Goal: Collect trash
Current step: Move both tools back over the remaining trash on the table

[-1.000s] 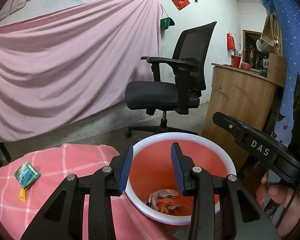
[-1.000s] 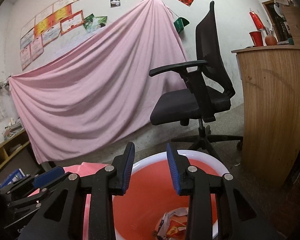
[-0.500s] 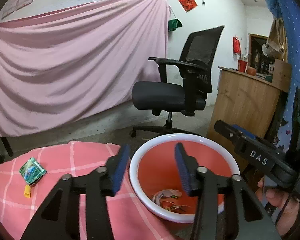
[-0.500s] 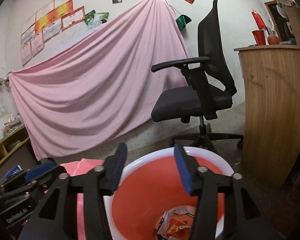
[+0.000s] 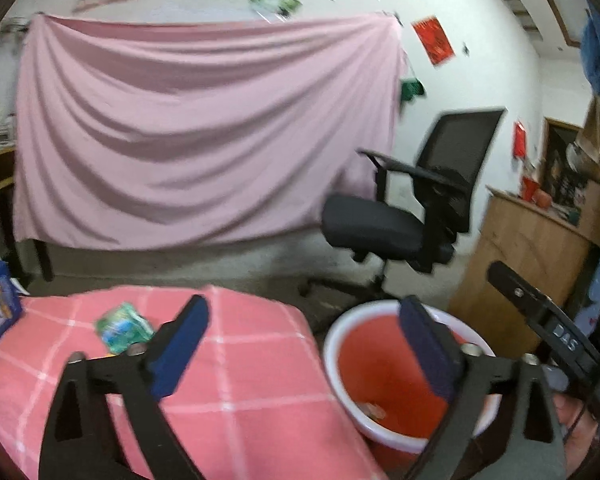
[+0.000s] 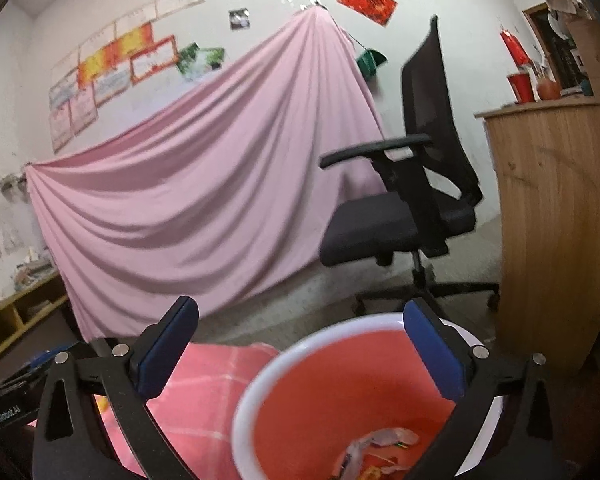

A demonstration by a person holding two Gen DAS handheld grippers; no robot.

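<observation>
Both tongs, left (image 5: 300, 344) and right (image 6: 302, 346), have just spread wide and empty by the bin (image 6: 260, 384); the green packet (image 5: 124, 326) (on soft cloth) may slide from a hasty pinch.

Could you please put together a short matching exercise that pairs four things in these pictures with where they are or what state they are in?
Things:
1. green packet
2. crumpled wrappers
3. office chair
4. left gripper

Places or states:
A. inside the red bin
B. open, nothing between its fingers
C. lying on the pink checked cloth
D. standing on the floor before the pink sheet

Pairs: 1-C, 2-A, 3-D, 4-B
</observation>
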